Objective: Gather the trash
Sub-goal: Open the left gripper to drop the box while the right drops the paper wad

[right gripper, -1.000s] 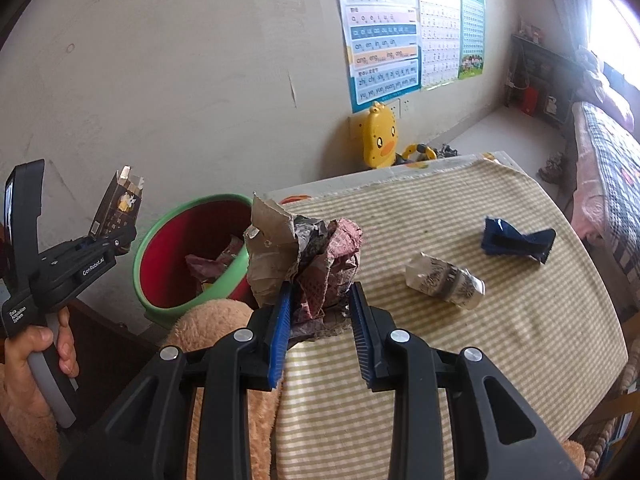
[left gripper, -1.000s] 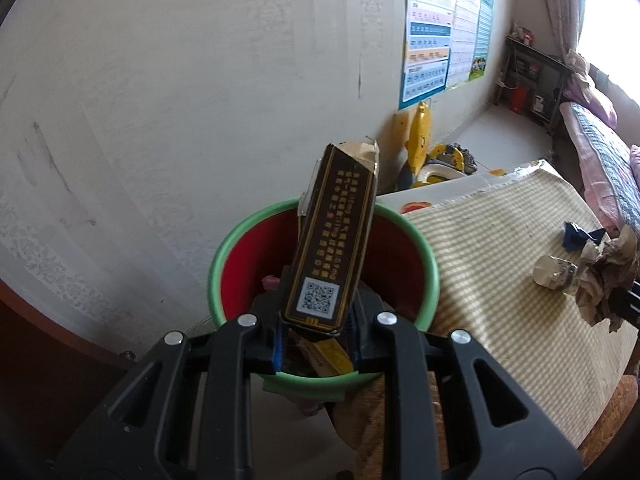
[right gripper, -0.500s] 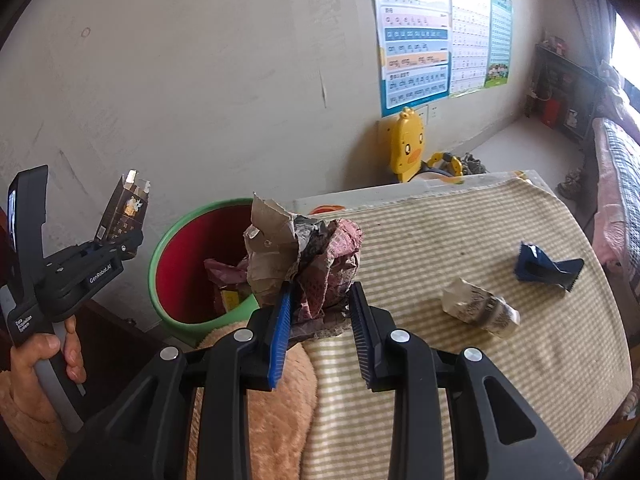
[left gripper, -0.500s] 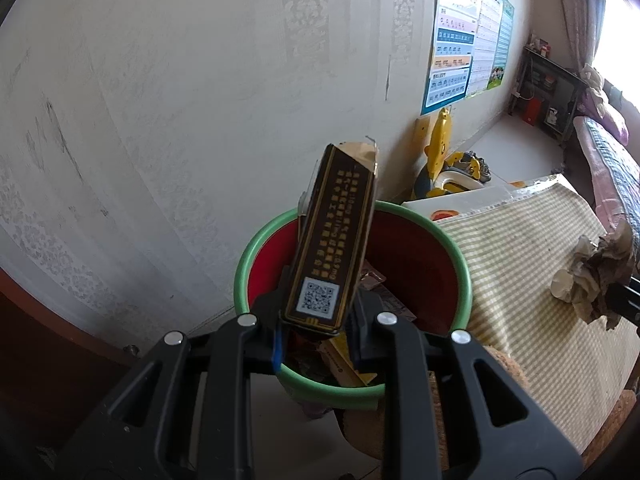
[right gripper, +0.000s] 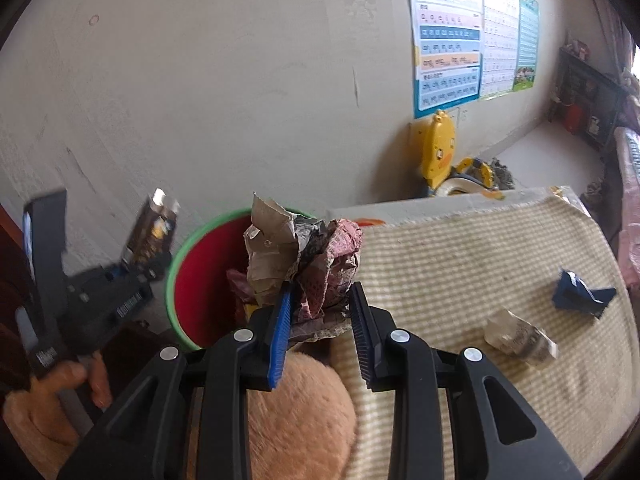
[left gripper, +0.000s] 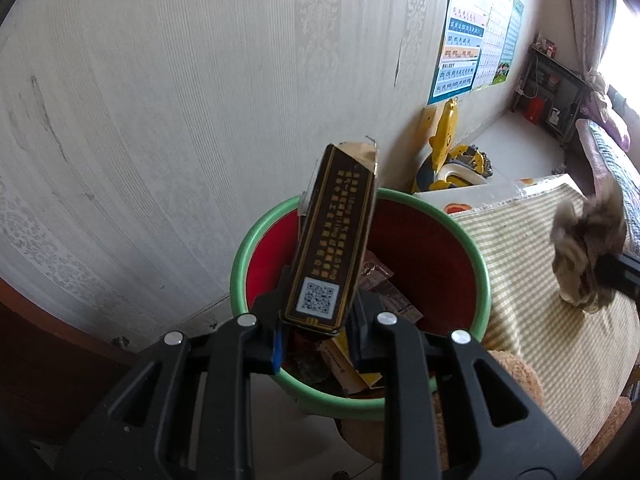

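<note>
My left gripper [left gripper: 316, 330] is shut on a dark brown carton [left gripper: 334, 240] with gold print and a QR label, held upright above the red bin with a green rim [left gripper: 360, 398]. The bin holds several wrappers. My right gripper [right gripper: 320, 316] is shut on a crumpled wad of newspaper [right gripper: 304, 256], just right of the bin [right gripper: 176, 256] at the table's left end. That wad [left gripper: 588, 256] shows at the right edge of the left wrist view. The left gripper [right gripper: 132, 276] with its carton [right gripper: 154, 230] appears blurred at left in the right wrist view.
A striped cloth covers the table [right gripper: 460, 264]. On it lie a blue scrap [right gripper: 580, 292] and a crumpled clear wrapper [right gripper: 520, 338]. A tan plush toy [right gripper: 296, 412] sits under my right gripper. Behind stand the wall, posters [right gripper: 448, 40] and a yellow duck seat [right gripper: 440, 152].
Both grippers have moved left toward the bin with their loads. The bin now sits more centred under the carton, and the paper wad has come closer to its rim.
</note>
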